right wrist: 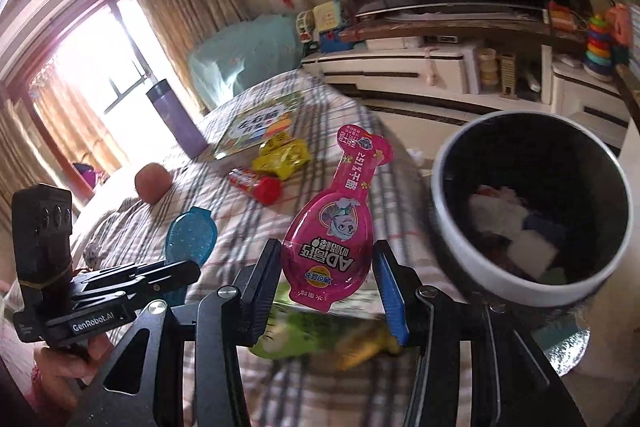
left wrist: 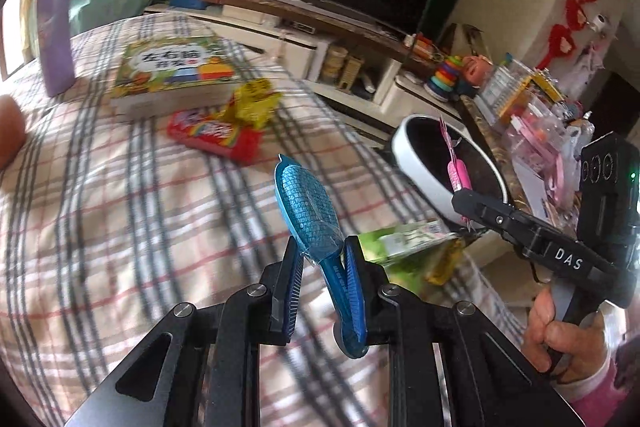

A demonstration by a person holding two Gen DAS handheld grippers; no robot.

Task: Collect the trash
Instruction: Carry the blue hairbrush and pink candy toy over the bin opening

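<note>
My left gripper [left wrist: 320, 251] is shut on a blue spoon-shaped wrapper [left wrist: 308, 207] and holds it above the checked bedspread [left wrist: 120, 227]. My right gripper [right wrist: 326, 263] is shut on a pink spoon-shaped cheese wrapper [right wrist: 336, 227], held up just left of the white-rimmed trash bin [right wrist: 452, 227], which holds several scraps. In the left wrist view the right gripper [left wrist: 464, 195] holds the pink wrapper [left wrist: 458, 175] over the bin's rim [left wrist: 420, 171]. A red wrapper [left wrist: 216, 133], a yellow wrapper [left wrist: 256, 103] and a green packet [left wrist: 400, 247] lie on the bed.
A picture book [left wrist: 176, 75] and a purple flask [left wrist: 56, 31] sit on the bed's far side, with an apple [right wrist: 152, 181] nearby. A TV cabinet [right wrist: 440, 67] with toys stands behind. A cluttered side table [left wrist: 536, 131] is beside the bin.
</note>
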